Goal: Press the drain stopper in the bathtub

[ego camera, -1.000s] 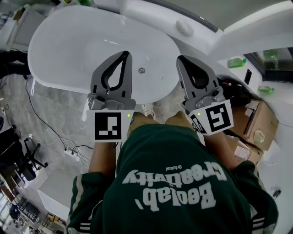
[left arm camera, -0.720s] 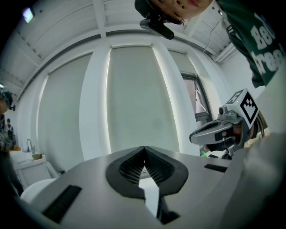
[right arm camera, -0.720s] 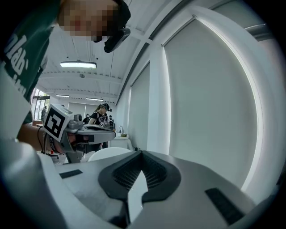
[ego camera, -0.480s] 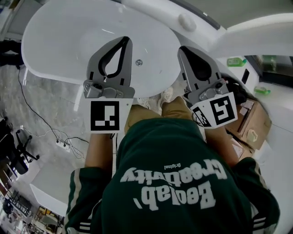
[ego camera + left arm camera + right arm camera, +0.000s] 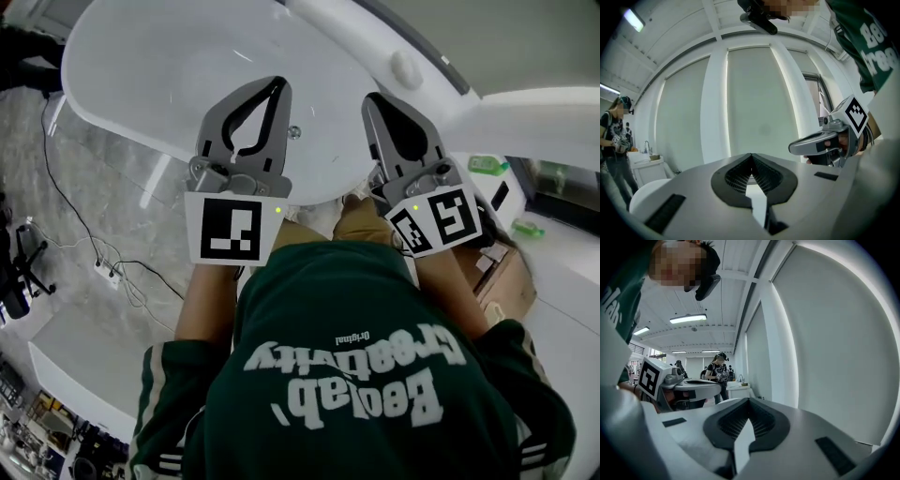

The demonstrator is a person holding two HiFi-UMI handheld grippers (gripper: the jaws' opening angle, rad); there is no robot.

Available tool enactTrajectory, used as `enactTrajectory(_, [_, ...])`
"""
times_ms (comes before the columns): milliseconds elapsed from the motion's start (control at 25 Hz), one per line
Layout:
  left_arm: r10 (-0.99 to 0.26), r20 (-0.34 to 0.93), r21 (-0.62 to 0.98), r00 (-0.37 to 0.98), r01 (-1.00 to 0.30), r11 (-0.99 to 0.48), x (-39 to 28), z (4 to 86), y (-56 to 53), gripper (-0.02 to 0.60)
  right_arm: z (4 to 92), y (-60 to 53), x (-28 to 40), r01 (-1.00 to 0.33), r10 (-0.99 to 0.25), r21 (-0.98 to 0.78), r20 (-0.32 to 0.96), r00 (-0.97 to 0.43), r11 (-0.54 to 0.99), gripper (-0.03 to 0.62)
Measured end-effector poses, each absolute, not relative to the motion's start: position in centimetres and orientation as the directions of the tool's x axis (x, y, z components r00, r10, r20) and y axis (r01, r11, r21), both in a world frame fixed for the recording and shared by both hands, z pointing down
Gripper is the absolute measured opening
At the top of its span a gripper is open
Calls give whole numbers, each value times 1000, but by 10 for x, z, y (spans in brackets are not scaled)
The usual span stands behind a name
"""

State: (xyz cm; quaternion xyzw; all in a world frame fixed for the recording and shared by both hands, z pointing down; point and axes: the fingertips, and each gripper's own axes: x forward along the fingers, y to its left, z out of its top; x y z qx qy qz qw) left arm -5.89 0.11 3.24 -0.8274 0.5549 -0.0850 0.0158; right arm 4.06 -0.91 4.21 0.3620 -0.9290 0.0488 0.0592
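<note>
In the head view the white bathtub fills the top of the picture. Its small round metal drain stopper lies on the tub floor, just right of my left gripper's jaw. My left gripper is held over the tub, shut and empty, tips pointing away from me. My right gripper hangs over the tub's near right side, also shut and empty. The two gripper views look up at walls and ceiling. They show the left gripper and the right gripper with tips together, and no tub floor.
A round white knob sits on the tub rim at the back right. Cables trail over the marble floor on the left. A cardboard box and green bottles stand at the right. A person stands far off.
The tub has shifted in the head view as I stepped closer. Both grippers now reach further over it, and the left jaw has come right beside the stopper.
</note>
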Motion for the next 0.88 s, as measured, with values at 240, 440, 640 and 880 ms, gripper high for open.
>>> enactTrajectory(240, [-954, 144, -102, 264, -955, -279, -62, 43, -17, 5, 58, -31, 31, -581, -566, -70, 160, -809, 811, 9])
enactTrajectory(440, [-970, 192, -88, 152, -981, -171, -46, 61, -42, 5, 85, -64, 43, -468, -444, -118, 180, -878, 876, 9])
enactTrajectory(640, [-963, 271, -56, 0, -998, -16, -30, 101, -67, 5, 125, -110, 51, -330, -287, -197, 217, -933, 923, 9])
enactTrajectory(880, [-931, 350, -47, -103, -995, 93, -15, 126, -75, 5, 159, -118, 48, -156, -85, -278, 252, -964, 948, 9])
